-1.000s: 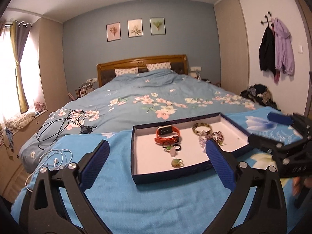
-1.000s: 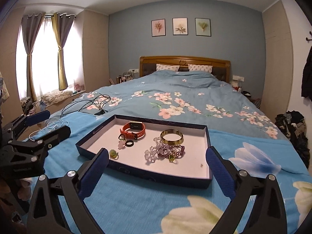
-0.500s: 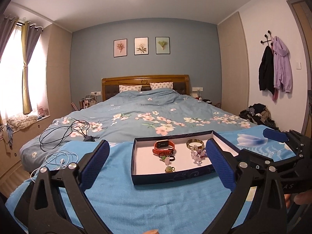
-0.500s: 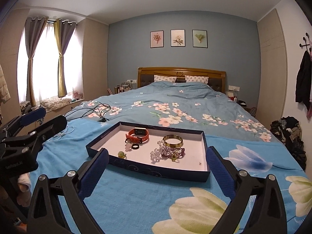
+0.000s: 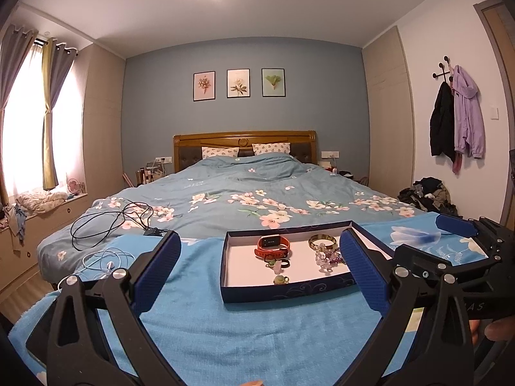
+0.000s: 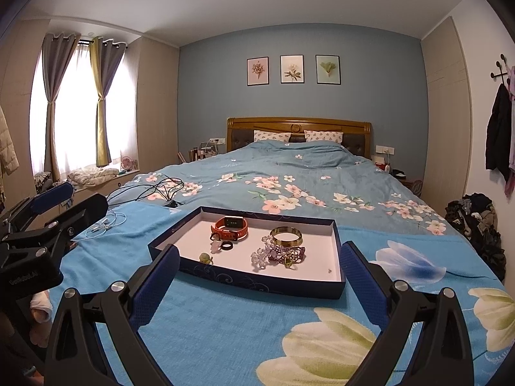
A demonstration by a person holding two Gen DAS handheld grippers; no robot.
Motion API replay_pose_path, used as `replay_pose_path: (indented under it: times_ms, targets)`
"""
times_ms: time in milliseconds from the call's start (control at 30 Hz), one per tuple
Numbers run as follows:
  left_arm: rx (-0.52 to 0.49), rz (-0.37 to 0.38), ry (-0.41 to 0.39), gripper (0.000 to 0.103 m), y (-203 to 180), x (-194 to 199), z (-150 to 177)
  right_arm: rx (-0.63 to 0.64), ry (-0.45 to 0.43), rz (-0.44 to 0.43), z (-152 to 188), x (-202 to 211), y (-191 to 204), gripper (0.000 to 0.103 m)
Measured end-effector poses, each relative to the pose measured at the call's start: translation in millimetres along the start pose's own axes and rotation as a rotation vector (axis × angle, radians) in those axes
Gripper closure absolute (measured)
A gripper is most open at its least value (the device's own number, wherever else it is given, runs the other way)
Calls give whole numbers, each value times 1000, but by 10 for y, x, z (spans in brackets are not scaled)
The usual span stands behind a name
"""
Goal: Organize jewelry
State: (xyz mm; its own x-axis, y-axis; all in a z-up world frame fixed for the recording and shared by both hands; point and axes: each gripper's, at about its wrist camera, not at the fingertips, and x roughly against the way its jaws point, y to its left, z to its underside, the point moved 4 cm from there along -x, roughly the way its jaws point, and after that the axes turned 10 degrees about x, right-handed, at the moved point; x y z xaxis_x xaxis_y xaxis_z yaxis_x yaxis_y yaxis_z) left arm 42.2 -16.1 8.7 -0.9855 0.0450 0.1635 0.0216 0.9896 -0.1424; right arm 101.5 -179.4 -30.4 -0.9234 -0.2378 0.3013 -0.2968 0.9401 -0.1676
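Observation:
A shallow dark-blue tray (image 5: 289, 291) (image 6: 257, 281) with a white floor lies on a blue blanket at the foot of the bed. In it are an orange watch (image 5: 273, 246) (image 6: 230, 227), a gold bangle (image 5: 322, 241) (image 6: 285, 235), a heap of clear and purple beads (image 5: 328, 257) (image 6: 278, 254), a black ring (image 6: 227, 246) and a small green charm (image 5: 280, 279) (image 6: 205, 258). My left gripper (image 5: 257, 276) is open and empty, short of the tray. My right gripper (image 6: 257, 283) is open and empty, also short of the tray; it shows in the left wrist view (image 5: 450, 257) at right.
Black cables (image 5: 112, 222) and a white earphone cord (image 5: 103, 259) lie on the bed to the left. The blue blanket (image 6: 225, 328) covers the near end of the bed. A pile of clothes (image 6: 476, 222) sits on the floor at right.
Both grippers have pulled back from the tray and tilted up, so the tray looks smaller and lower and more ceiling shows. The jewelry has not moved.

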Motion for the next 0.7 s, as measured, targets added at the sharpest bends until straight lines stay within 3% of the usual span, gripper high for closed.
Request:
replay_pose_path:
  times_ms: [700]
  targets:
    - [5,-4,0,6,-29,8,66,-6,-4,11,28,38,6,7]
